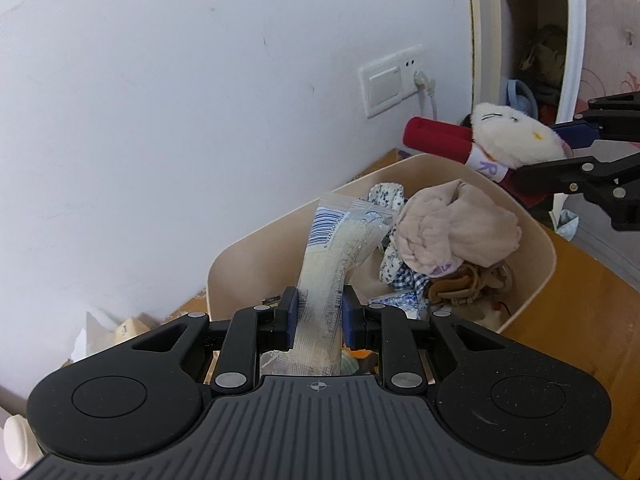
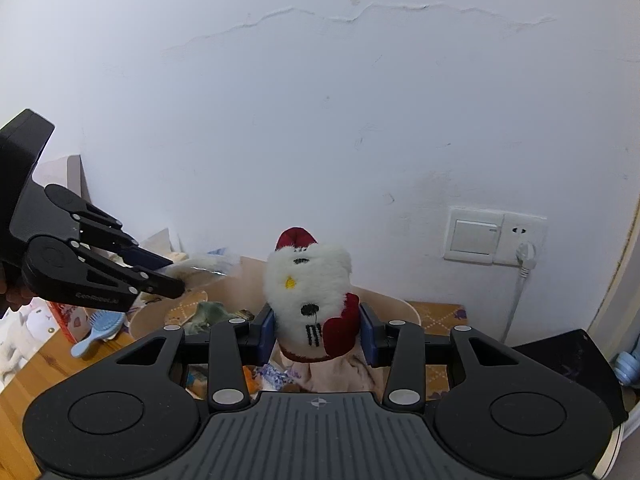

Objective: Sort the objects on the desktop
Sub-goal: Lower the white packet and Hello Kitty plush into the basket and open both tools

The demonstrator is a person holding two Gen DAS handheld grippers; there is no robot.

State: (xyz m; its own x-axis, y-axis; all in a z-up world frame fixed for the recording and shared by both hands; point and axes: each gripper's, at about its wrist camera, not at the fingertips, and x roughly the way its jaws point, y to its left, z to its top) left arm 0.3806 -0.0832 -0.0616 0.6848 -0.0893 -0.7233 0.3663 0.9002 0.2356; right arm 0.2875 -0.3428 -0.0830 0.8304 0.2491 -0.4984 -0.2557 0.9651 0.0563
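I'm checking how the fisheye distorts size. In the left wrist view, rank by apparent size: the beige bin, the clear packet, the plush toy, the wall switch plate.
1. beige bin
2. clear packet, though nearness enlarges it
3-4. plush toy and wall switch plate: too alike to rank.

Black gripper, blue pads

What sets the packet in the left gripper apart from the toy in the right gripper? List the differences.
The clear plastic packet is flat, thin and see-through, with a barcode label; the plush toy is bulky, fluffy white with red parts. The left gripper pinches the packet with its jaws close together; the right gripper holds the toy with its jaws wider apart. Both are clamped and raised over the beige bin.
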